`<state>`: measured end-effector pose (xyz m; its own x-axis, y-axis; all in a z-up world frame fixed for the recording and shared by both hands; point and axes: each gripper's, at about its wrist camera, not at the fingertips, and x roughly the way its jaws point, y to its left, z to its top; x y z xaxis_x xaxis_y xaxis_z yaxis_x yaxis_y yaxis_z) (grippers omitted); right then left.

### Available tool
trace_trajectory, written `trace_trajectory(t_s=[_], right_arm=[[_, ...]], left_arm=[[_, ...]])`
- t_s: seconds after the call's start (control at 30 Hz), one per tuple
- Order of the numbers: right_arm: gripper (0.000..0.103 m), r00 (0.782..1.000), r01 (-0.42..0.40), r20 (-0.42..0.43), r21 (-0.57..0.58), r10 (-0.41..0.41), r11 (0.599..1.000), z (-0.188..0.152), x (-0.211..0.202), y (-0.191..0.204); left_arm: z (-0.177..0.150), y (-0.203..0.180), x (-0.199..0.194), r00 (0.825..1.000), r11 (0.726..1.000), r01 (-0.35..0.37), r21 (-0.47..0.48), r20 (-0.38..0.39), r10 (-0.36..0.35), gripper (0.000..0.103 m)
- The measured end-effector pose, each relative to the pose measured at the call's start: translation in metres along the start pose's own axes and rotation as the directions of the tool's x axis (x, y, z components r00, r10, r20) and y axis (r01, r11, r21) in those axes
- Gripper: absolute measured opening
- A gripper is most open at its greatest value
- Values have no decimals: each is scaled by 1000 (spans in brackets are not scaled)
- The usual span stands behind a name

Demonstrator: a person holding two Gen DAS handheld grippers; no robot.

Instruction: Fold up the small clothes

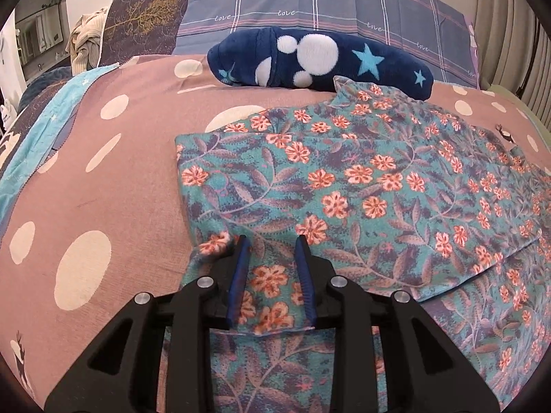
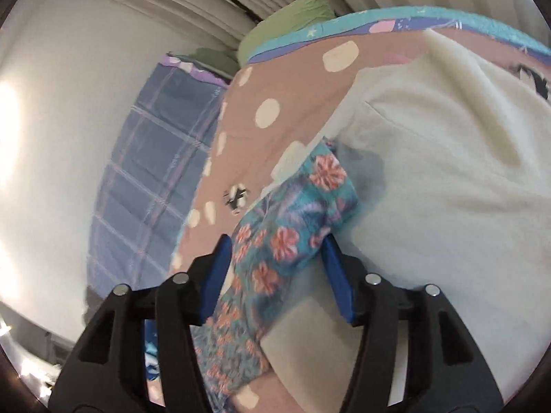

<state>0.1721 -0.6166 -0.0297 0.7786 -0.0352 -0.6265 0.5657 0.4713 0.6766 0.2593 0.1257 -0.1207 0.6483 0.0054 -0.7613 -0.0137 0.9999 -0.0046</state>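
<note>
A teal floral garment [image 1: 361,186] with orange flowers lies partly folded on the pink dotted bedspread [image 1: 113,186]. My left gripper [image 1: 273,241] hovers over its near left corner with the jaws apart and cloth between the blue pads [image 1: 237,275], not pinched. In the right wrist view, my right gripper [image 2: 275,244] is open with a sleeve or edge of the floral garment [image 2: 286,220] lying between its pads, next to a cream-white cloth [image 2: 447,179].
A dark blue plush pillow [image 1: 320,58] with white dots and stars lies behind the garment. Plaid blue pillows [image 1: 310,7] stand at the headboard. A teal blanket edge [image 1: 41,127] lies at the left. A white wall [image 2: 69,120] and a green cloth [image 2: 292,20] show in the right view.
</note>
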Motion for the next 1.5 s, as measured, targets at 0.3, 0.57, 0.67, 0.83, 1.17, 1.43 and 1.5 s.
trace_trajectory(t_s=[0.3,0.57,0.67,0.83,1.17,1.43,1.5], right_arm=[[7,994,-81,34,-407,103,910,-81,-7,119],[7,875,-483,-389,-656,289,579,-305,21,233],[14,799,-589,-566,-668,204,454,-392,39,245],[47,708,-669,-705,-653,37,355,-451,44,221],[50,789,-554,-615,-707,5,440,-407,51,172],[60,768,-597,-637,-683,56,420,-413,44,162],[60,756,-609,-650,-660,71,439,-409,45,160]], left_arm=[[1,0,1,999,999,35,-3,4,-35,38],[1,0,0,998,998,61,2,9,-61,46],[0,0,0,998,998,70,-2,11,-70,46],[0,4,-2,995,995,97,-17,19,-97,47],[-1,-31,-37,919,920,391,-38,-32,-392,47],[-3,-89,-10,931,929,359,87,-112,-349,17],[1,-95,-19,933,928,356,110,-90,-348,2]])
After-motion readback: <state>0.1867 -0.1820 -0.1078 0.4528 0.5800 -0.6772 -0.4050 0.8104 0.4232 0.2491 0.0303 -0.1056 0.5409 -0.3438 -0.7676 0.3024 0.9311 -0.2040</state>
